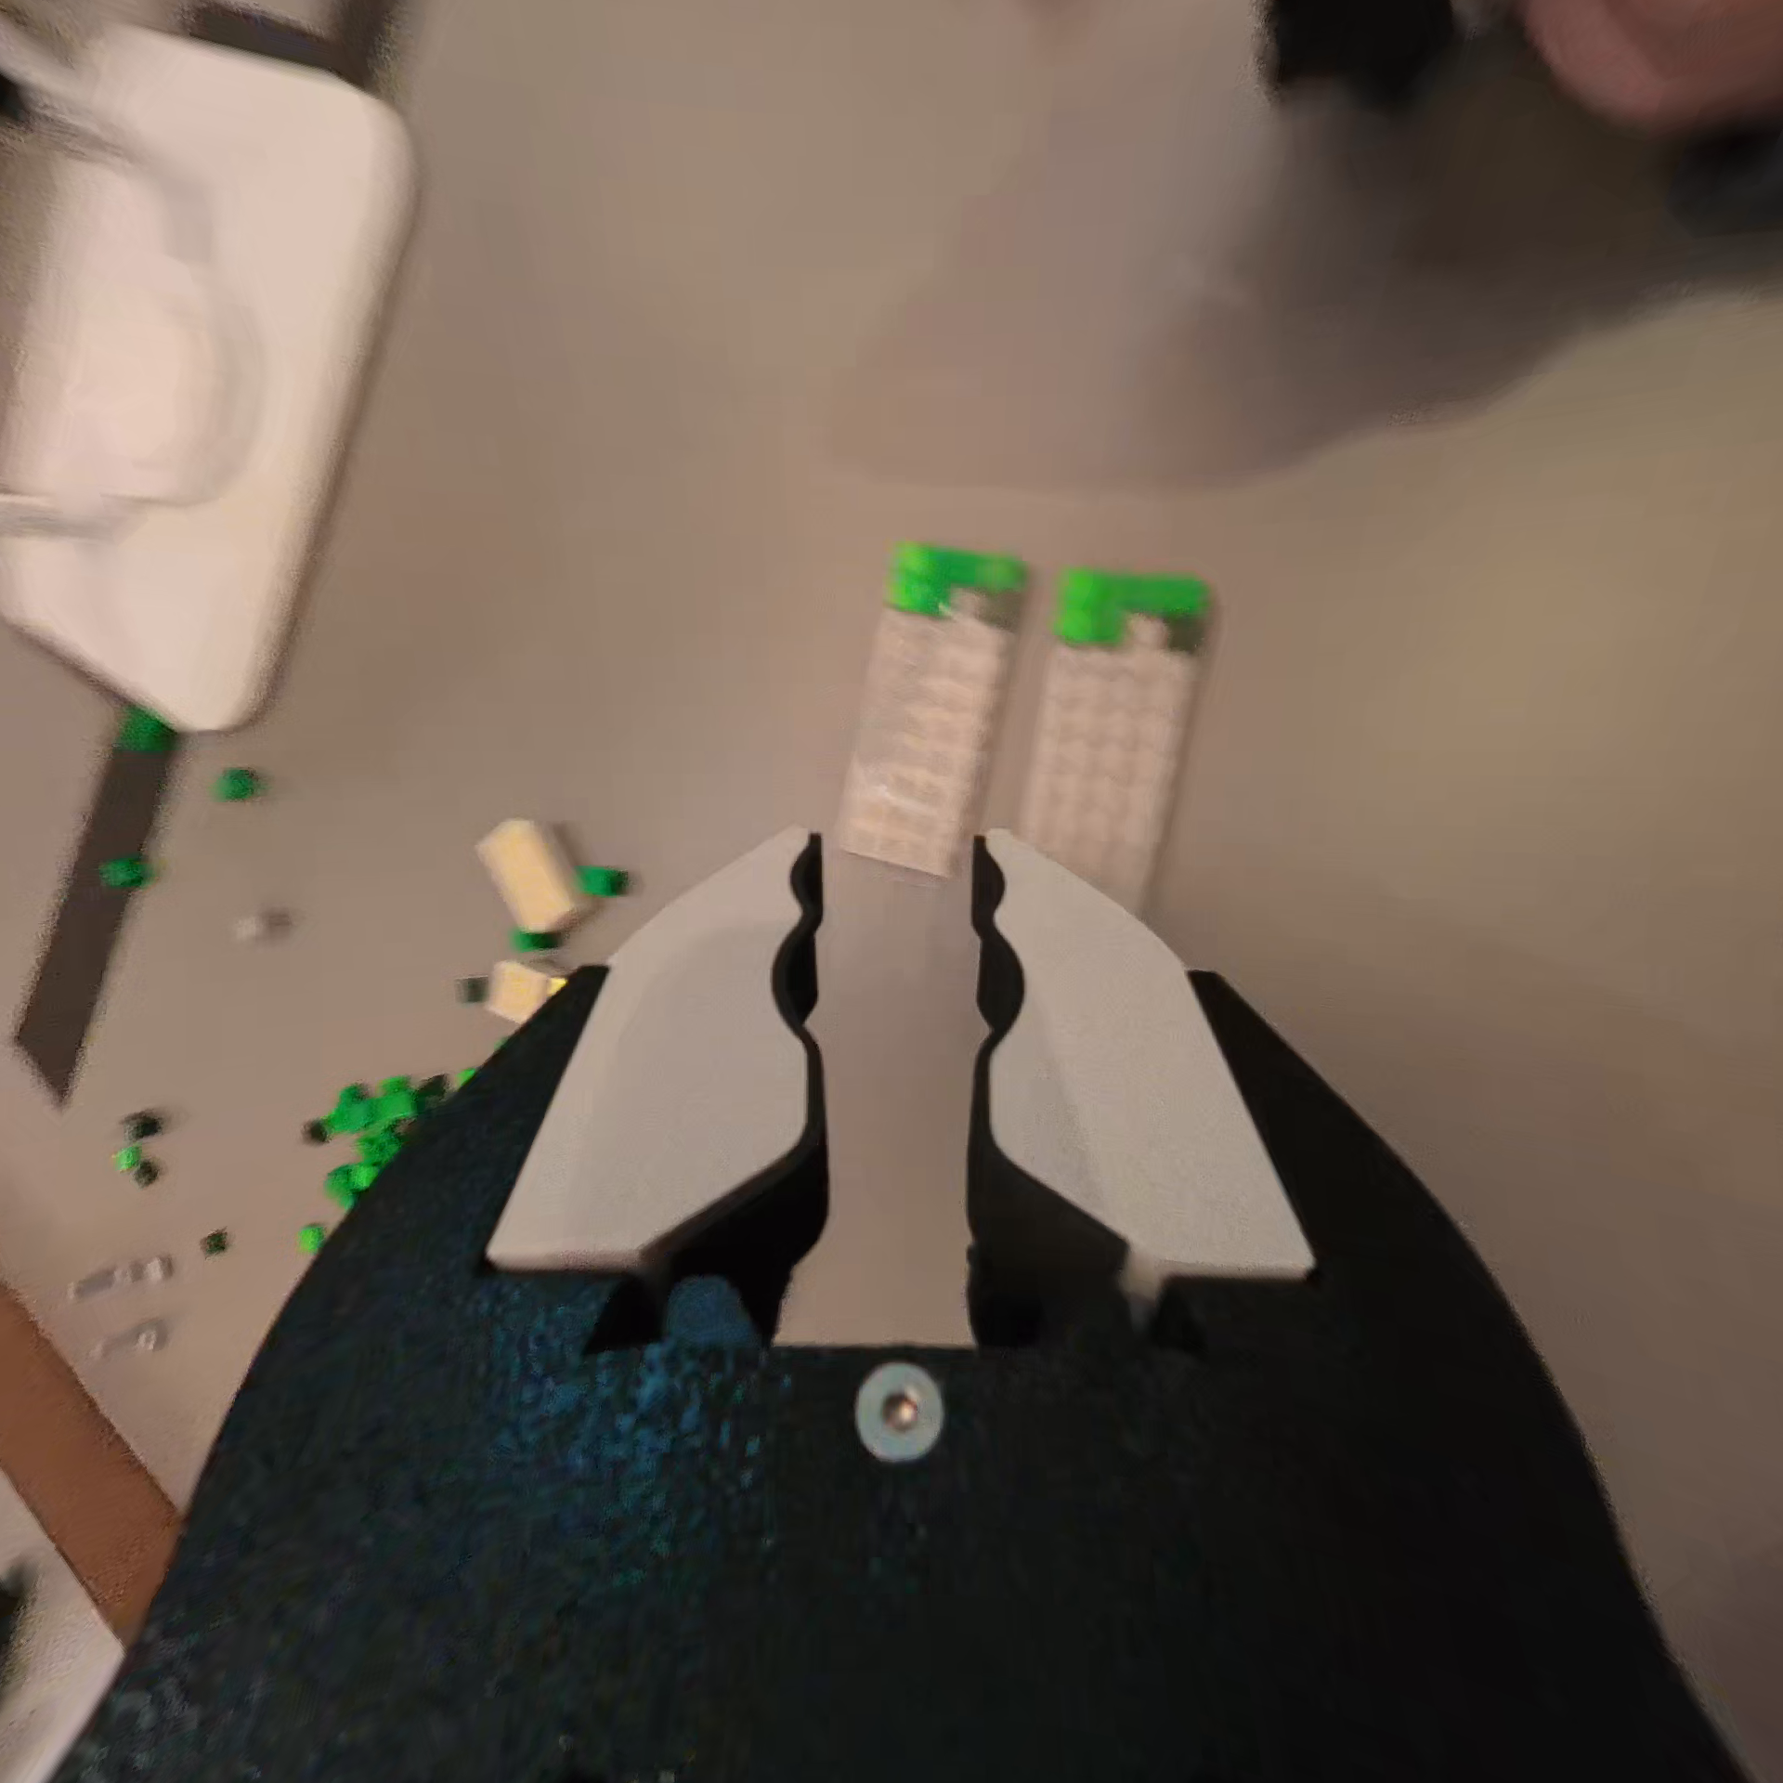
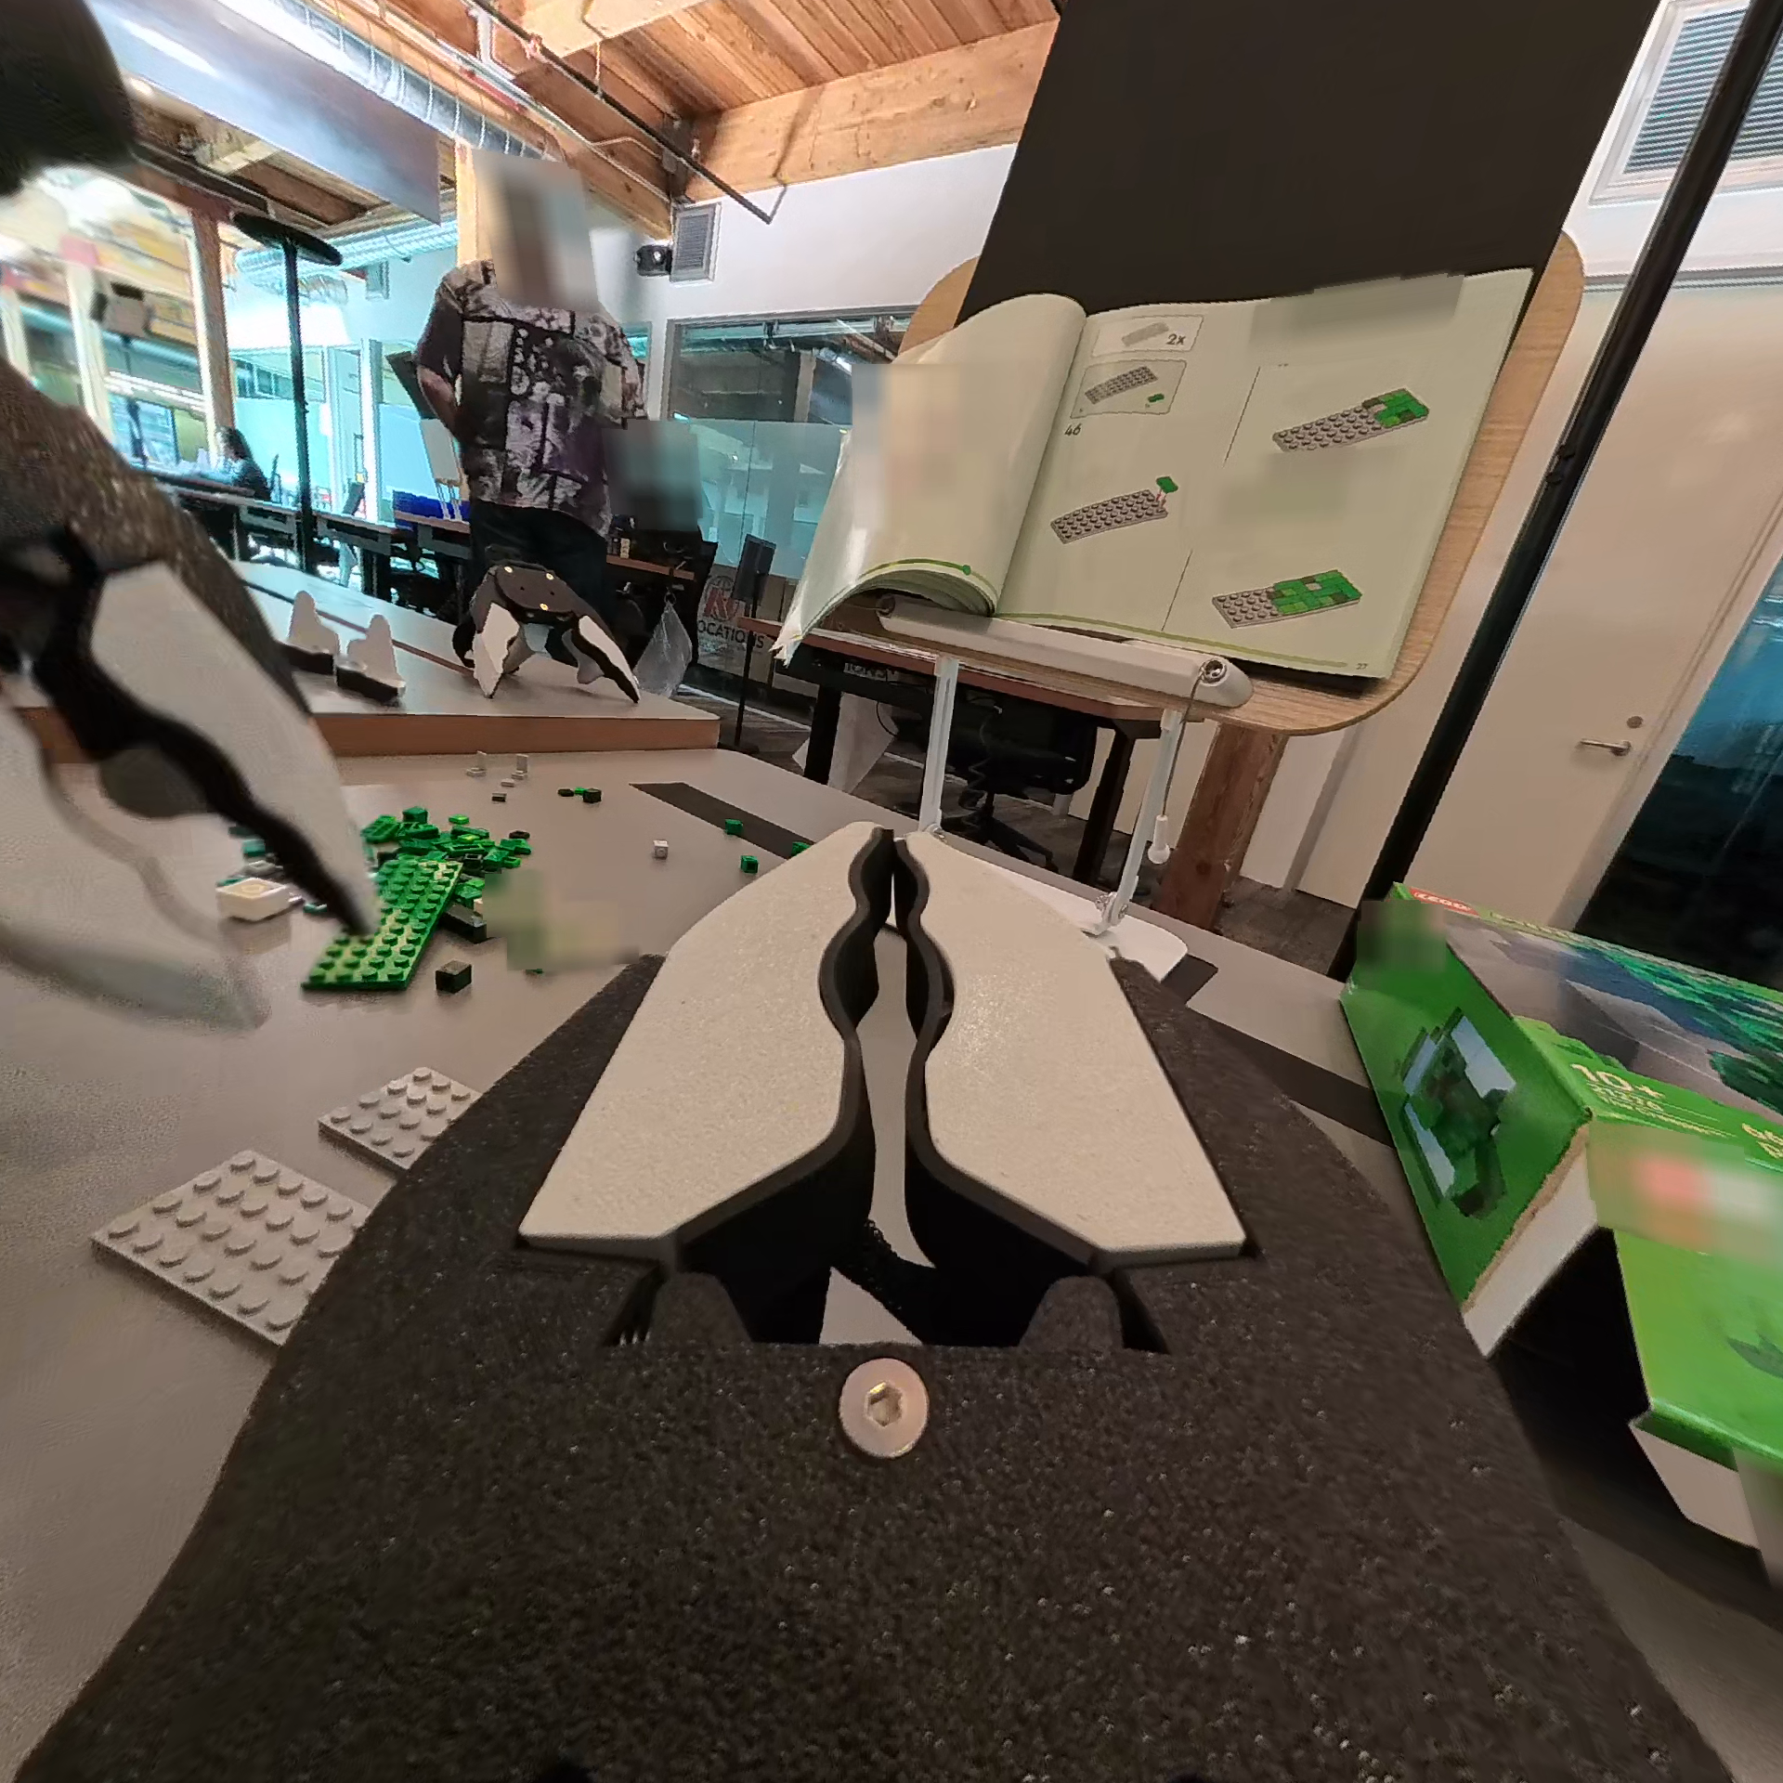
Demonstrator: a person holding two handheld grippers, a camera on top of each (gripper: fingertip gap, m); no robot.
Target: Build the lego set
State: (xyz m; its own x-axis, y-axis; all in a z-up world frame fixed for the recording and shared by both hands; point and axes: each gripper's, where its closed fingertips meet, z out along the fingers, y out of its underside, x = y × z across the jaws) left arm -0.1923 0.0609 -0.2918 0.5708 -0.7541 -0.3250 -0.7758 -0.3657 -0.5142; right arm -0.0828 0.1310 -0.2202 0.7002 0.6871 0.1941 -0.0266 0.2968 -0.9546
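In the left wrist view my left gripper (image 1: 897,854) is open and empty, held above the grey table. Just beyond its tips lie two long grey plates side by side, the left one (image 1: 917,743) and the right one (image 1: 1110,762), each with green pieces at its far end. The view is motion-blurred. My right gripper (image 2: 892,854) is shut on nothing, held low over the table. In the right wrist view the near ends of the two grey plates (image 2: 241,1245) show at lower left, and a blurred finger (image 2: 222,714) of the left gripper shows in front of a green plate (image 2: 386,931).
Loose green pieces (image 1: 376,1129) and white bricks (image 1: 531,873) lie left of the plates. An open instruction booklet (image 2: 1206,482) stands on a holder at the back. A green set box (image 2: 1544,1110) sits at the right. A white base (image 1: 193,386) lies far left. A person stands behind. My right fingertips sit around 15 cm from my left ones.
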